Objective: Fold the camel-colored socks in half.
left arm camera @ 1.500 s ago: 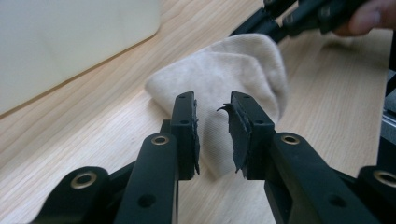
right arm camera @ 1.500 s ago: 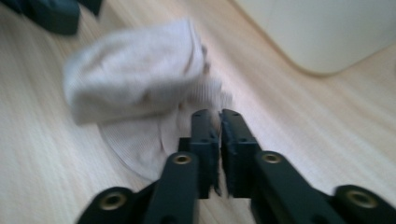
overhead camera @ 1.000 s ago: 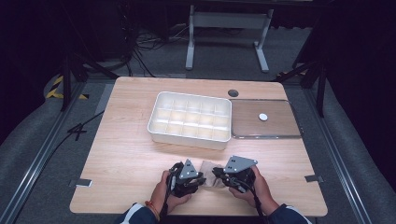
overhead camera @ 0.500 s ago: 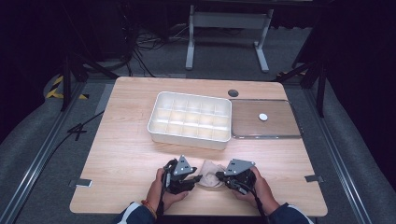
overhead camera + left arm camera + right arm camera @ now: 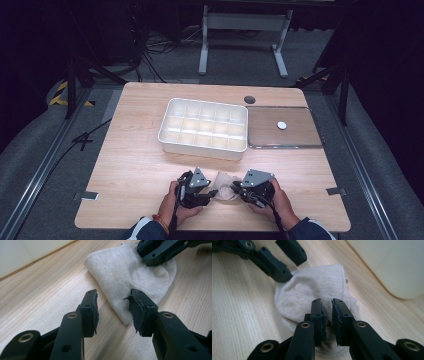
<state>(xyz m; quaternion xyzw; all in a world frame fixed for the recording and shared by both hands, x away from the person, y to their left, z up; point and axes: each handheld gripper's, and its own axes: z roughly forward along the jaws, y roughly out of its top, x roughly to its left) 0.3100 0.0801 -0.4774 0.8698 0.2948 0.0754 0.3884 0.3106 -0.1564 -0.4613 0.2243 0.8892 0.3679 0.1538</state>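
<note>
A: What is the thing, and how will it handle?

B: A sock [image 5: 130, 275], pale beige knit, lying flat and bunched on the counter [image 5: 135, 170] near its front edge. I judge it light, limp and not fragile; it will sag and fold wherever it is lifted, and the knit should give the pads good grip. Best taken at an edge or a raised fold, not pressed from above

A: Start at the left, then. Where is it against the left tongs [image 5: 113, 307]?

B: Just ahead of them. Their jaws stand apart, nothing between them, and the sock's near corner lies on the wood in line with the gap, closer to the right-hand jaw. In the high view those tongs [image 5: 212, 192] sit at the sock's left side

A: And the middle?

B: The sock [image 5: 226, 183] lies between the two hands, well short of the white tray [image 5: 172, 142] behind it

A: The right side?

B: The right tongs [image 5: 327, 315] are over the sock's near end, jaws almost together with a narrow gap. A bit of fabric may be pinched low between them, but I cannot tell for sure. From the left gripper view they [image 5: 147, 252] rest on the sock's far edge
</note>
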